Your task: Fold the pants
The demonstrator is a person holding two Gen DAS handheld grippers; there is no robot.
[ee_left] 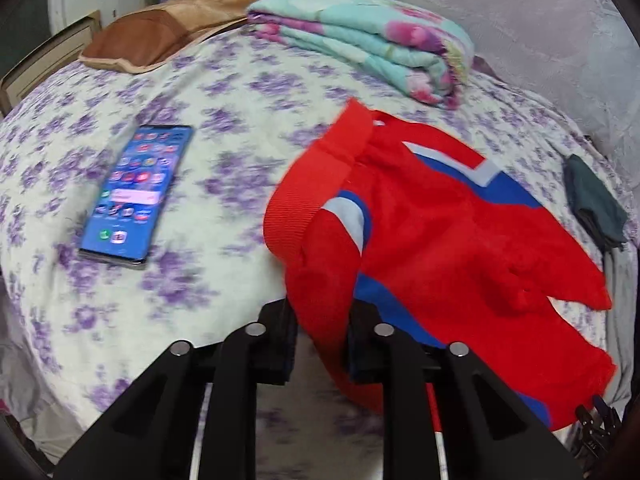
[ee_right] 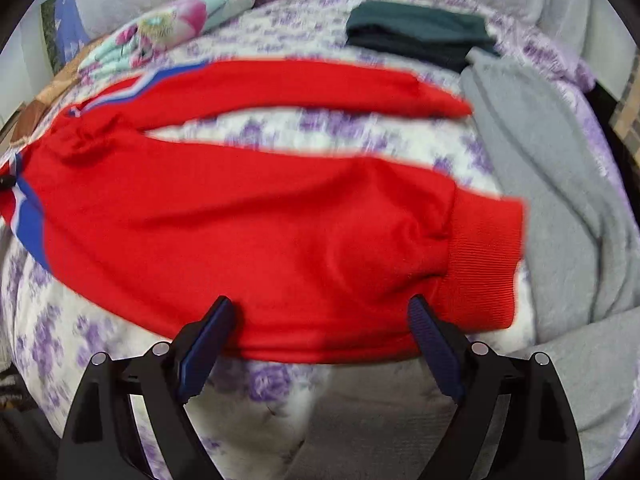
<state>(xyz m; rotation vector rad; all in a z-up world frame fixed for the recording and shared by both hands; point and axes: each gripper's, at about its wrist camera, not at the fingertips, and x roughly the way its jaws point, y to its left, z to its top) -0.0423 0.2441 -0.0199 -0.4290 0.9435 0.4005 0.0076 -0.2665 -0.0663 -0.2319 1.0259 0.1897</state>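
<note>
Your left tool point(ee_left: 320, 336) is clamped on the red pants point(ee_left: 432, 248) near the waistband point(ee_left: 316, 184), with fabric pinched between its fingers and draping down to the bed point(ee_left: 224, 92). Your right tool point(ee_right: 320, 320) stands wide apart, its blue pads point(ee_right: 206, 352) on either side of the near leg's lower edge, beside the ribbed cuff point(ee_right: 484, 260). The pants lie spread on the flowered sheet, the two legs apart with sheet showing between them. Left of the waistband lies a phone point(ee_left: 136, 196), screen lit. To the right lie a grey garment point(ee_right: 560, 184) and a dark green folded cloth point(ee_right: 416, 32). Farther back sit a folded floral quilt point(ee_left: 368, 40) and a brown pillow point(ee_left: 160, 28).
</note>
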